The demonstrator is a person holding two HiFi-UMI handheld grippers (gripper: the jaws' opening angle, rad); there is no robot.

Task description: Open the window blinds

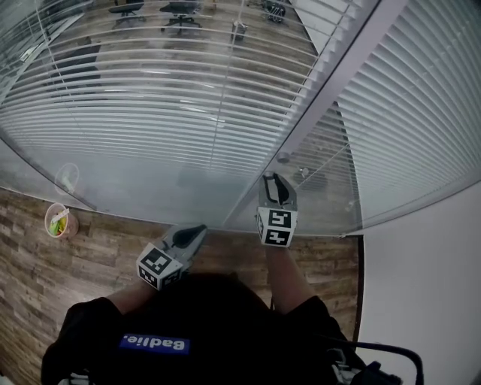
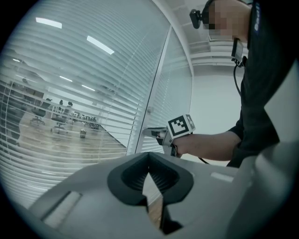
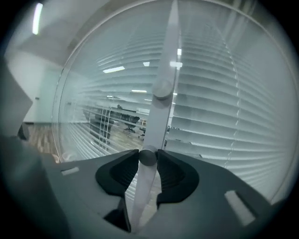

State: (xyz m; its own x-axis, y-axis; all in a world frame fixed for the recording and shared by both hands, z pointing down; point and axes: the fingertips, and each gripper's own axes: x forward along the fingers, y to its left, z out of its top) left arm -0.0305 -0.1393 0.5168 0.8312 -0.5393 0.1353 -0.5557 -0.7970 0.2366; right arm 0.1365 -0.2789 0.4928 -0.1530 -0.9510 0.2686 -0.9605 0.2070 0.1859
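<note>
Two jaws of right gripper (image 3: 148, 163) are clamped on a small round knob (image 3: 148, 157) on the post (image 3: 167, 70) between glass panes. Blinds (image 3: 219, 116) hang behind the glass either side; right set looks shut. Left gripper (image 2: 149, 173) has jaws together, empty, near left. Step looks like knob turning. Next probably needs a wrist roll with a firm pinch.

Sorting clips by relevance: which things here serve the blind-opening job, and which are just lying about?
Job: right gripper, the round knob it grips, blinds.
Lying about: floor cup, office chairs, idle left gripper.
</note>
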